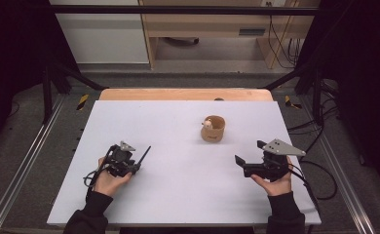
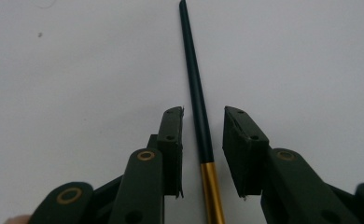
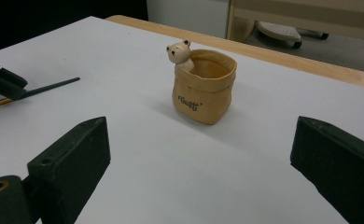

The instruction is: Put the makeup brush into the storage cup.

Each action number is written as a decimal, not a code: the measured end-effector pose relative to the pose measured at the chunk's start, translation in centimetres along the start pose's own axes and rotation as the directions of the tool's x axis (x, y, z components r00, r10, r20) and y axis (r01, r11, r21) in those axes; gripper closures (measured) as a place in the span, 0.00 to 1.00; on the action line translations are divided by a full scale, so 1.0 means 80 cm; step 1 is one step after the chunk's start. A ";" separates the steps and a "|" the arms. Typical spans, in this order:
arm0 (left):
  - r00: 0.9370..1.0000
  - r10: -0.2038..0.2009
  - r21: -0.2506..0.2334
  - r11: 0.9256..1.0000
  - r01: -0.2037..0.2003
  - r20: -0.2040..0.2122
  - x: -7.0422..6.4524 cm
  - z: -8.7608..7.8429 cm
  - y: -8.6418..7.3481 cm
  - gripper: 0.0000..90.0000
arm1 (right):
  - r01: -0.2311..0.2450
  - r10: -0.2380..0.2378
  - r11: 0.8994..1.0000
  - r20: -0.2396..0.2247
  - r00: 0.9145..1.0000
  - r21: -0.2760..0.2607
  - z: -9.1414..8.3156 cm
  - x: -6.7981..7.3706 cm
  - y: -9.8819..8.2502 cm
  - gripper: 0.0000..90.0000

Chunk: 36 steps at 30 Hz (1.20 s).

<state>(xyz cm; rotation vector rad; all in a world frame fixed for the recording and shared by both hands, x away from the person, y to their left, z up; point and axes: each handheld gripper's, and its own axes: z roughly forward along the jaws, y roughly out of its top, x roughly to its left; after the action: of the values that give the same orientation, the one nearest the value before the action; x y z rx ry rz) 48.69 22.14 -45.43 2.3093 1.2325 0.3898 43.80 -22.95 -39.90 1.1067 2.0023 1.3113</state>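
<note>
Left claw (image 2: pixel 202 154) straddling a dark, gold-banded pen (image 2: pixel 196 93) that lies on the white bench (image 1: pixel 178 195); the pads stand just clear of the shaft, so the grasp is released. Right claw (image 3: pixel 199 172) spread wide and empty, facing a tan bear-topped pouch (image 3: pixel 203 86) well apart from the pen.

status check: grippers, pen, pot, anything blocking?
Left gripper open astride the pen, pads not touching it; pen flat on the table. Right gripper open, empty, facing the bear pot. Path to the pot unobstructed.
</note>
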 end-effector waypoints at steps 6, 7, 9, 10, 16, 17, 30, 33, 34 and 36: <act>0.999 0.049 0.067 0.997 -0.049 0.002 -0.003 0.006 0.011 0.78 | -0.004 0.004 1.000 -0.005 1.000 0.000 -0.001 0.000 0.001 0.06; 0.999 0.047 0.072 0.996 -0.047 0.001 -0.004 0.008 0.014 0.79 | -0.003 0.003 1.000 -0.007 1.000 -0.001 -0.001 -0.001 0.001 0.06; 0.999 0.052 0.081 0.995 -0.052 0.003 -0.004 0.008 0.015 0.80 | -0.005 0.005 1.000 -0.009 1.000 -0.001 -0.002 -0.001 0.001 0.06; 0.999 0.052 0.081 0.995 -0.052 0.003 -0.004 0.008 0.015 0.81 | -0.005 0.005 1.000 -0.009 1.000 -0.001 -0.002 -0.001 0.001 0.06; 0.999 0.029 0.092 0.995 -0.031 0.023 -0.002 0.008 0.014 0.84 | -0.008 0.008 1.000 -0.011 1.000 -0.001 -0.002 -0.001 0.001 0.06; 0.999 0.022 0.096 0.995 -0.024 0.027 -0.001 0.007 0.014 0.85 | -0.009 0.009 1.000 -0.011 1.000 0.001 -0.003 -0.001 0.001 0.06; 0.998 0.054 0.149 0.987 -0.055 0.011 -0.006 0.008 0.021 0.92 | -0.014 0.014 1.000 -0.013 1.000 0.001 -0.004 -0.002 0.002 0.06; 0.998 0.065 0.148 0.987 -0.067 0.024 -0.003 0.007 0.021 0.92 | -0.013 0.013 1.000 -0.014 1.000 0.001 -0.004 -0.002 0.002 0.06; 0.997 0.066 0.145 0.987 -0.069 0.027 -0.003 0.007 0.020 0.92 | -0.012 0.012 1.000 -0.015 1.000 0.002 -0.004 -0.002 0.002 0.06; 0.997 0.076 0.141 0.987 -0.079 0.029 -0.004 0.007 0.020 0.92 | -0.010 0.011 1.000 -0.017 1.000 0.006 -0.002 -0.002 0.002 0.06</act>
<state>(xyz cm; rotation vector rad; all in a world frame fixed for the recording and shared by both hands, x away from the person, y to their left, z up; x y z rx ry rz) 49.92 20.95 -45.02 2.4812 1.1962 0.3094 43.77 -23.13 -39.70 1.1136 2.0168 1.3253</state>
